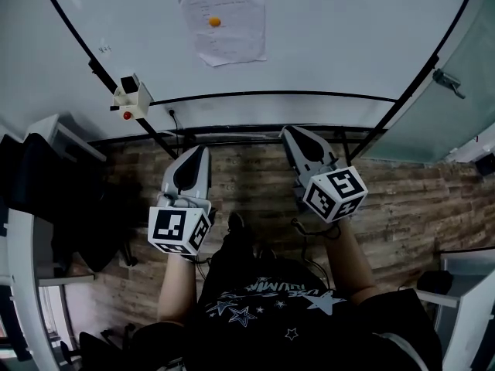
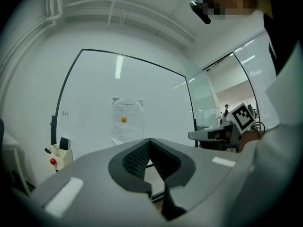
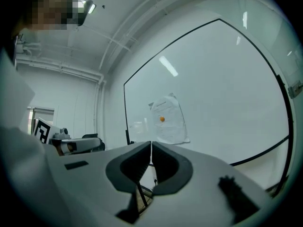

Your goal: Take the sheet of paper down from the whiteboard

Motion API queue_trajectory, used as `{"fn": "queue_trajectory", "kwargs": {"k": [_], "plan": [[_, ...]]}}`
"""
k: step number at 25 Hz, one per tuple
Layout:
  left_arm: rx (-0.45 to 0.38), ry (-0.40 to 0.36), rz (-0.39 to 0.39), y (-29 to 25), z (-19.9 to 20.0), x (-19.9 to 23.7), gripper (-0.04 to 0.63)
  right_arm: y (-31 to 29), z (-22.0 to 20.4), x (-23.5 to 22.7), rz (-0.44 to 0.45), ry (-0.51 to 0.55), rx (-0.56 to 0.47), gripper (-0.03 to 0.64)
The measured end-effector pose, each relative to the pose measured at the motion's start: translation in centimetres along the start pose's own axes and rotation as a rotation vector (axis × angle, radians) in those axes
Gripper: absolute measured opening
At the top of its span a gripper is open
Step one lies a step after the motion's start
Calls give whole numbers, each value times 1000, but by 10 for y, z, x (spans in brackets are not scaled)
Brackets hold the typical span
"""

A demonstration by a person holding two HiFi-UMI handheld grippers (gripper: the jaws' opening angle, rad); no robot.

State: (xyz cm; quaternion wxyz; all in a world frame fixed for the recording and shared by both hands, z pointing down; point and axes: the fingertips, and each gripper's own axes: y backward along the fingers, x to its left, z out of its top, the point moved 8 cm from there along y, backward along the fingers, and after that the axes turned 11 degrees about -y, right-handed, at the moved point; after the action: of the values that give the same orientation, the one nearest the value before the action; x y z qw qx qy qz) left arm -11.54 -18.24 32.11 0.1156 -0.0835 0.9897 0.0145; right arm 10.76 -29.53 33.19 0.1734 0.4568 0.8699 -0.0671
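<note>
Jaws pressed tight together on the left gripper [image 2: 149, 142], nothing between them, and the right gripper [image 3: 151, 144] is the same, closed and empty. Both point level at the whiteboard [image 1: 340, 37], side by side, not touching it. Sheet of paper [image 1: 226, 33] hangs up on the board under an orange magnet [image 1: 214, 22], untouched. White pen holder [image 1: 131, 95] sits by the board's left edge.

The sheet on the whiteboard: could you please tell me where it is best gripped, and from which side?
Probably the lower right corner, approached from below. The sheet hangs on the whiteboard, pinned by one orange magnet near its middle, so its edges are free, and that corner seems to curl off the board, giving jaws room to pinch.
</note>
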Motion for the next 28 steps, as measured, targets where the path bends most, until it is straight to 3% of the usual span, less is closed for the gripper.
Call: {"fn": "queue_trajectory", "kwargs": {"k": [8,19,28], "plan": [[-34,-12,-29,-45,-5,21,9,-22,8,-19,-47,27,-16,17],[-74,-15,-54,-131,-12,78,9,-96,36,-57,-87,66,-59,17],[-116,-71,-34,-192,-3,122,9,-163,75,-77,-82,110,-126,17]]}}
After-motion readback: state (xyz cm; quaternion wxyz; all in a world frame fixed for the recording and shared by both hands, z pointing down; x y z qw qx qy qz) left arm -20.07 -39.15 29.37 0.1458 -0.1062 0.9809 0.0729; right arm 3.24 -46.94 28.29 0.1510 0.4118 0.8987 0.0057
